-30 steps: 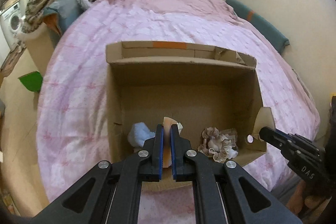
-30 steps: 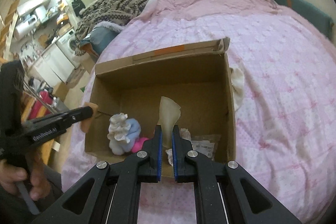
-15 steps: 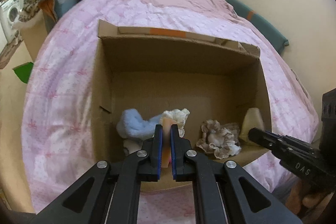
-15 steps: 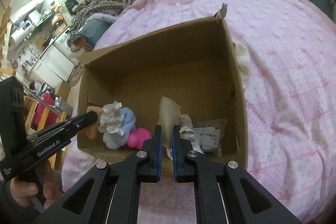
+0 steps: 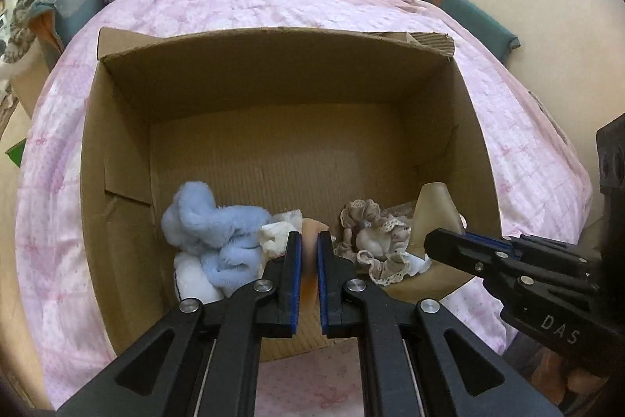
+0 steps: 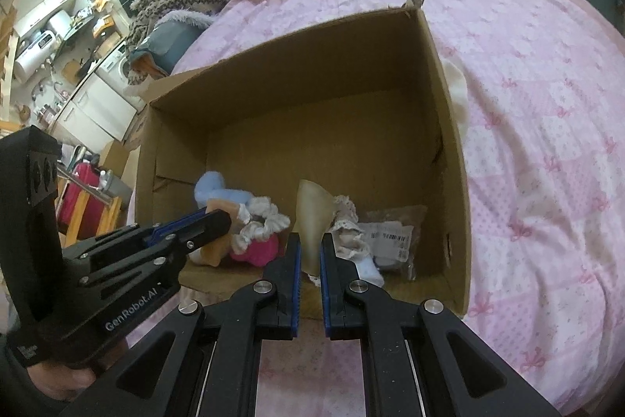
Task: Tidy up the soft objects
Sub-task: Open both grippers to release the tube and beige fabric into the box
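Pink-quilted bed [image 5: 351, 6] carries an open box [image 5: 273, 73], where a blue plush [image 5: 218, 229], pink toy [image 6: 259, 249], frilly cloth [image 5: 375, 241] and packet [image 6: 394, 237] crowd the near wall. Both pads hang low over that heap: the left claw [image 5: 306, 260] pinches a peach pad [image 5: 308, 253], the right claw [image 6: 309, 260] a beige pad [image 6: 312, 217]. Let go here, I'd guess either could perch on the pile and slide, or a claw snag the frills.
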`<state>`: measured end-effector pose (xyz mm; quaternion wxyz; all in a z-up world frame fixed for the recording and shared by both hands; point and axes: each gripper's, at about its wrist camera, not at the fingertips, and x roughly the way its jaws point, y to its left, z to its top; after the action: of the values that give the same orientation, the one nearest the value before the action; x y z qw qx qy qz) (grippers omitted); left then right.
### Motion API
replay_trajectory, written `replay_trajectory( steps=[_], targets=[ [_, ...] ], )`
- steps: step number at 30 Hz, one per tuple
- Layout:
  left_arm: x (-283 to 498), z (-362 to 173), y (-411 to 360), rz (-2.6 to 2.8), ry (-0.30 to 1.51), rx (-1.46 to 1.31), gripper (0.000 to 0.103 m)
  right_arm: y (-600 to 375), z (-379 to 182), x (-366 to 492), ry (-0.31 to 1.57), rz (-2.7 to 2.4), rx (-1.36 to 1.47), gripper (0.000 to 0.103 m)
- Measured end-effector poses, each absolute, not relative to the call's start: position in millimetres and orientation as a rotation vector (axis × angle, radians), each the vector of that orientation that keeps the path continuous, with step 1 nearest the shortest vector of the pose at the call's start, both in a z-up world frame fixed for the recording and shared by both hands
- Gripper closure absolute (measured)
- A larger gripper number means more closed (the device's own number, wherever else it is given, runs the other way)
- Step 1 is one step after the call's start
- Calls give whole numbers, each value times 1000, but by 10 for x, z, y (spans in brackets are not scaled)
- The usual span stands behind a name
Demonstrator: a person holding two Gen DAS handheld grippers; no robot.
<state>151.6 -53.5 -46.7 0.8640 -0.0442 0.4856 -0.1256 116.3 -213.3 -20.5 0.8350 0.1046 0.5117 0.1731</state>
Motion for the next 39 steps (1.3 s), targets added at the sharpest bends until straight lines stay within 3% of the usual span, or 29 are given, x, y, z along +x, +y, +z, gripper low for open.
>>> replay_trajectory(
  steps=[6,9,12,15,17,18,24,30,31,32,33,39],
  targets=[
    [1504,-435,-469,-233,995,-117,95,-2116,-204,1153,1079,377,217,93],
    [1470,-403,-447,-226,985,-111,84,-2133,-216,1158,1081,371,227,93],
    [1447,-371,-459,-229,980,-90,82,-2160,-206,1147,1072,359,227,93],
    [1455,-350,-435,-208,977,-98,66,-2193,-197,1141,1066,354,243,93],
    [1434,-318,-408,-201,961,-111,42,-2215,-186,1153,1060,353,256,92],
    [1417,-294,-400,-200,949,-116,38,-2223,-174,1150,1055,352,262,92],
    [1382,-204,-371,-186,920,-104,35,-2302,-92,1138,1013,340,287,91],
    [1361,-149,-314,-116,893,-70,35,-2374,-53,1151,995,316,320,74],
    [1351,-138,-299,-109,888,-69,35,-2383,-49,1149,991,312,322,60],
    [1338,-115,-282,-96,880,-64,35,-2389,-35,1141,982,307,323,32],
    [1319,-96,-269,-81,870,-58,35,-2398,-10,1126,966,296,323,24],
    [1192,57,-216,-61,822,-10,29,-2460,183,1040,882,270,331,22]
  ],
)
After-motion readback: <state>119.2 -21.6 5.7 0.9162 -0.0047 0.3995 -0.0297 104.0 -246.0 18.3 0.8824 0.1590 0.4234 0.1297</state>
